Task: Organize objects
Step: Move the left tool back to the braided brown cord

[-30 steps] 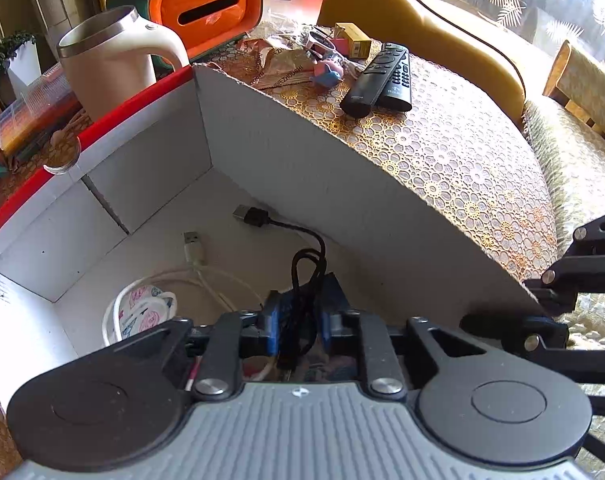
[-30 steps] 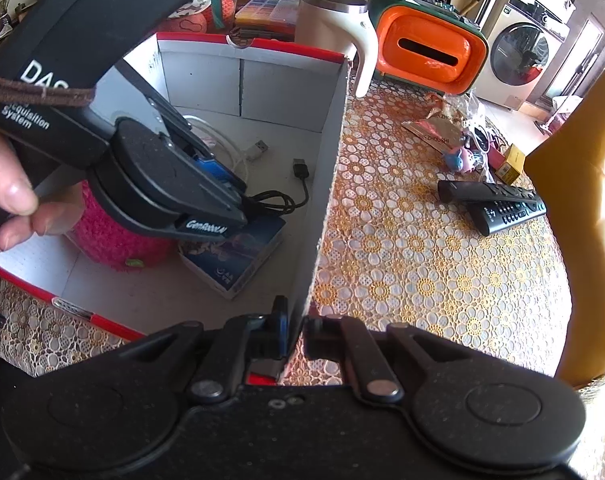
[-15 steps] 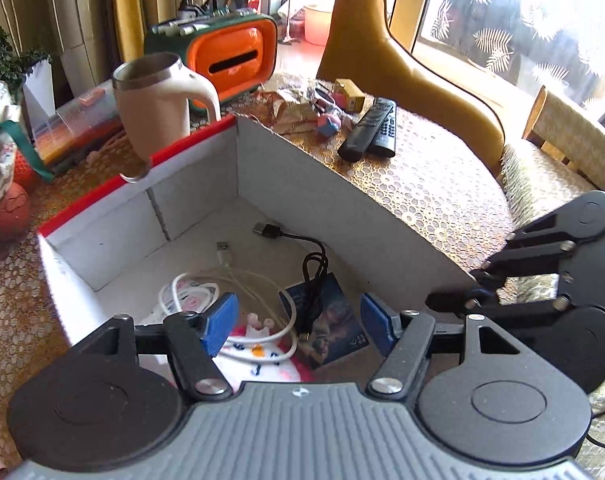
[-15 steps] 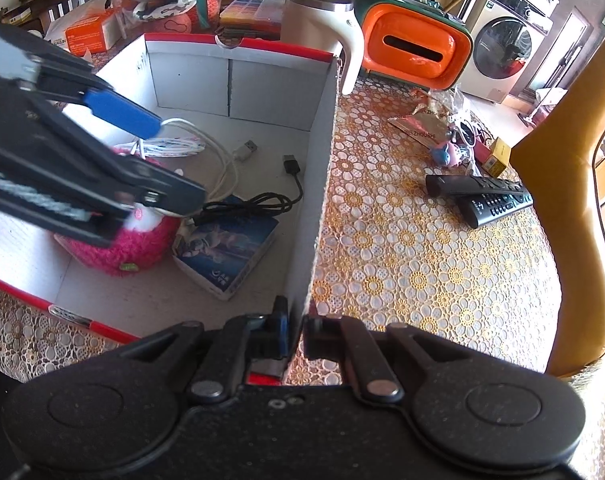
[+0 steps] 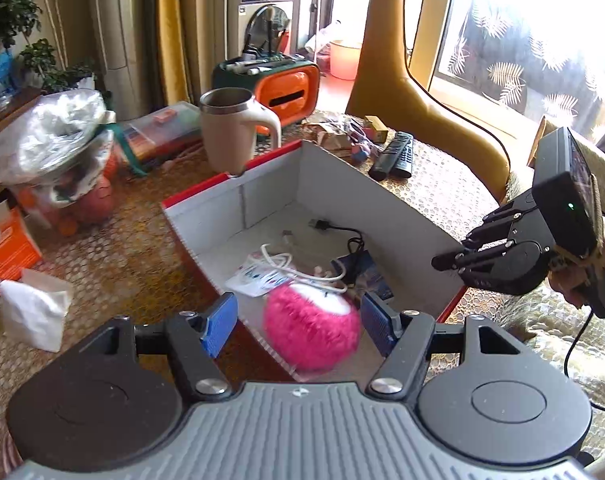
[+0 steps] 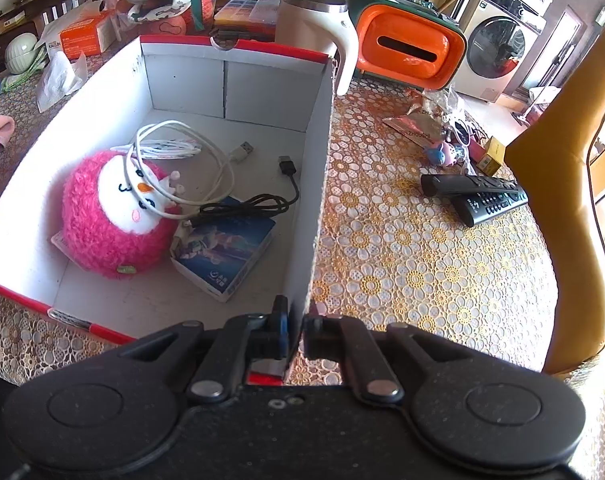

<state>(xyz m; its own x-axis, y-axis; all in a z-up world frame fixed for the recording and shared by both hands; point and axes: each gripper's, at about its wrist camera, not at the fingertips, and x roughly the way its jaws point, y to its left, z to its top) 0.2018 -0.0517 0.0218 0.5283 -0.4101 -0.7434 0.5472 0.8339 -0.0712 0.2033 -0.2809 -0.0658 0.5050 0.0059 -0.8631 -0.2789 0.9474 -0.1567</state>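
Observation:
A white cardboard box with a red rim [image 6: 322, 152] [image 5: 342, 184] stands on the lace-covered table. Inside lie a pink plush toy [image 6: 114, 216] [image 5: 310, 332], a white cable [image 6: 190, 152], a black USB cable [image 6: 262, 200] [image 5: 342, 232] and a blue booklet [image 6: 226, 252]. My left gripper [image 5: 298, 328] is open and empty, raised above the box's near end. My right gripper [image 6: 296, 332] is shut on the box's right wall at its near corner; it also shows in the left wrist view [image 5: 498, 256].
Two black remotes [image 6: 478, 196] [image 5: 394, 156] lie on the table right of the box. A cream mug [image 6: 314, 28], an orange tissue holder [image 6: 406, 44], small toys and wrappers [image 6: 442, 136] stand behind. A yellow chair [image 5: 414, 96] borders the table. Bags and boxes [image 5: 54, 152] lie left.
My left gripper let go of the black cable, opened wide and rose up and back out of the box. The right gripper has kept its hold on the box wall.

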